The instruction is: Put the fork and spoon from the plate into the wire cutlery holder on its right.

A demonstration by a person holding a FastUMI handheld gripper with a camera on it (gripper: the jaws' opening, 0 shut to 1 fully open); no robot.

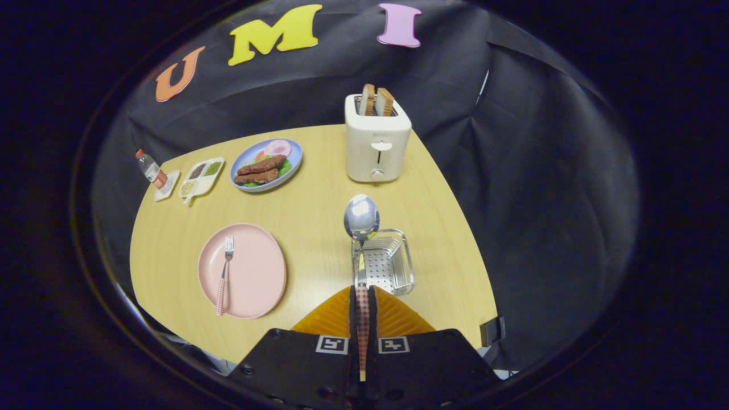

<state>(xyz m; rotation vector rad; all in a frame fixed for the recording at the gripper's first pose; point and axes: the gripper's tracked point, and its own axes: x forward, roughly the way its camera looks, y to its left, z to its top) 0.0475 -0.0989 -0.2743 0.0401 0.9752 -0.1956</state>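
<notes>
We see the gripper (363, 296) clamped on the spoon (361, 219) — both fingers press the checked handle between them, so the spoon stands out straight ahead along the fingers, bowl forward. That grip near the handle's end leaves most of the spoon free, which we judge suits a drop into a narrow container. The bowl is polished metal, bright and reflective, and the handle carries a red-and-white check pattern.

Just ahead of the fingers, under the spoon's neck, sits the wire cutlery holder (384, 262), a small basket with a perforated floor and thin wire walls. We read the spoon as held above it and roughly lined up with its left side, though how high we cannot tell.

To the holder's left the pink plate (267, 279) lies on the surface (319, 188), and the fork (224, 275) rests on it, tines pointing away from us, its handle checked like the spoon's — it is not yet moved, so we judge the task about half way through.

Beyond the holder stands a toaster (377, 145) with two slices up, and further left a blue plate of food (266, 165).
</notes>
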